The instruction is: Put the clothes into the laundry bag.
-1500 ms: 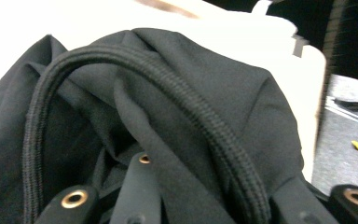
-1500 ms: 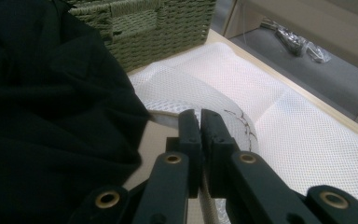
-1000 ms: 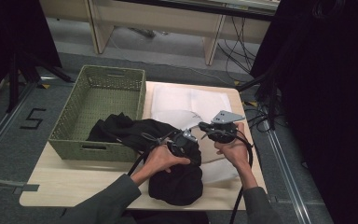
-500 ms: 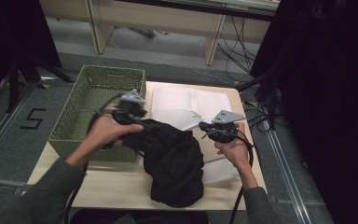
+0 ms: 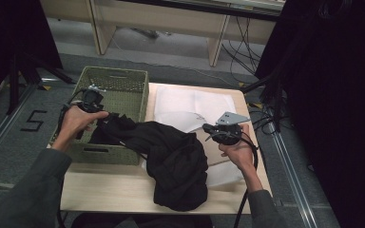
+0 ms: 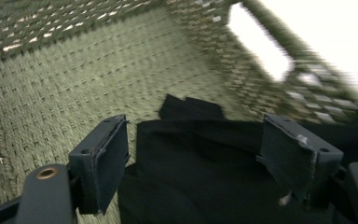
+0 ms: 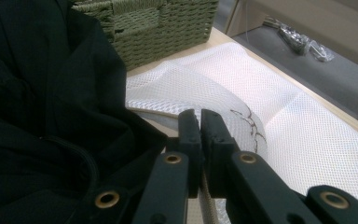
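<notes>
A black garment (image 5: 171, 152) lies heaped on the table, and one end of it trails over the rim into the green woven basket (image 5: 116, 73). My left gripper (image 5: 92, 95) hangs over the basket's left side. In the left gripper view (image 6: 196, 149) its jaws have just been opening; black cloth (image 6: 200, 186) lies between the wide-set pads, which do not press on it. My right gripper (image 5: 208, 128) stays at the garment's right edge over a white mesh sheet (image 5: 190, 102). In its own view (image 7: 199, 121) the jaws are shut together, and I cannot tell if they pinch the mesh.
The basket's woven floor (image 6: 74, 70) shows bare beyond the cloth. The wooden table (image 5: 109, 190) has free room at its near left. Desk legs and cables stand on the floor beyond the table. A dark curtain hangs to the right.
My left hand has swung from the table's middle to the left, over the basket, pulling one end of the garment in with it. The right hand has not moved.
</notes>
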